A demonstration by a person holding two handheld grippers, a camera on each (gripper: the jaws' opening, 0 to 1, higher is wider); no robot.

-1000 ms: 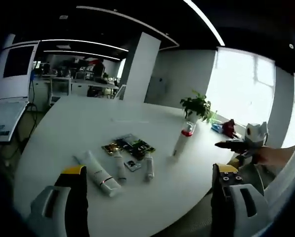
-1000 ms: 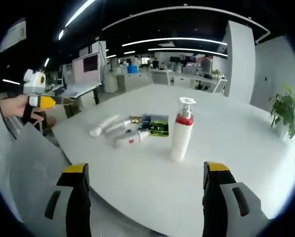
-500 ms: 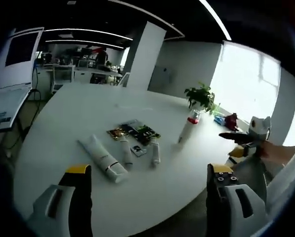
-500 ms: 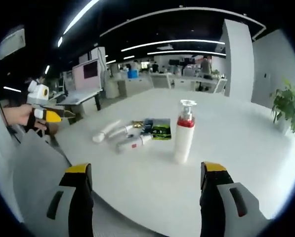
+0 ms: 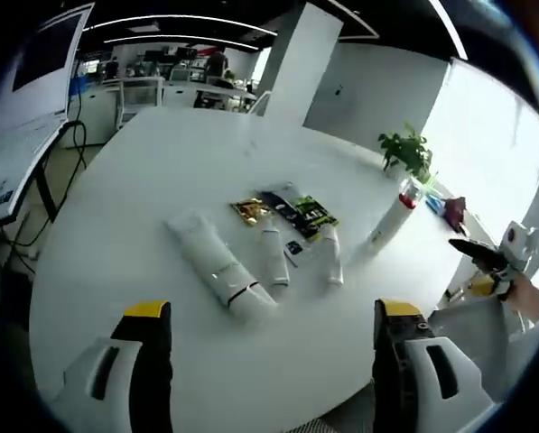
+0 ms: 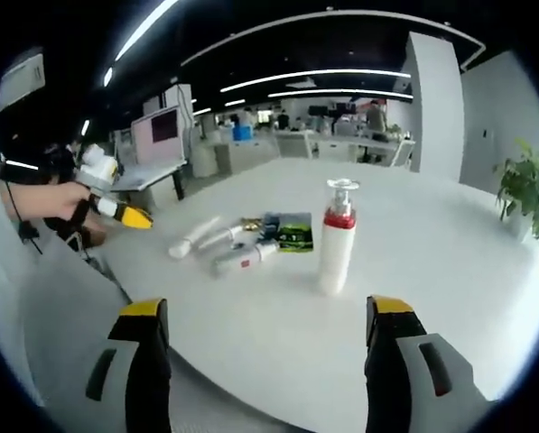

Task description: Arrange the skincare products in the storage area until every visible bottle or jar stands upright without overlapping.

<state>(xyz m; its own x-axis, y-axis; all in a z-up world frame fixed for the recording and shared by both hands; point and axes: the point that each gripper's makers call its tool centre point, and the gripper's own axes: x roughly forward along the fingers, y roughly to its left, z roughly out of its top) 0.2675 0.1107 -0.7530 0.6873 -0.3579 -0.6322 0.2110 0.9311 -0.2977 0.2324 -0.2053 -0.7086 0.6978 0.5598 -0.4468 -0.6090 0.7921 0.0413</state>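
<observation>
Office space with ceiling light strips, desks and a white pillar lies behind a round white surface [image 5: 116,234] that carries the skincare products.

Seen from the left gripper view, the left hand-held gripper [image 5: 274,370] hovers over the near edge with its jaws spread wide and nothing between them. Going left to right on the surface: a large white tube [image 5: 217,266] lies flat, its long axis running diagonally with the cap end toward the camera; just beside it a smaller white tube [image 5: 272,258] lies flat, roughly parallel; behind these sit flat sachets [image 5: 287,208], gold, dark and green, close together; next a slim tube [image 5: 330,257] lies flat, its length also pointing toward the camera. Further right, apart from the group, a white pump bottle with a red collar [image 5: 391,216] stands on its base, appearing tilted in this view. A potted plant [image 5: 408,153] stands near the far edge. At the right margin the right hand-held gripper [image 5: 486,257] shows, held in a hand.

In the right gripper view, the left hand-held gripper [image 6: 125,213] appears at left above the surface edge. The tubes [image 6: 217,245] lie flat to the left of the pump bottle [image 6: 336,236], which stands upright. The right hand-held gripper [image 6: 267,365] is released, its jaws wide apart and empty.
</observation>
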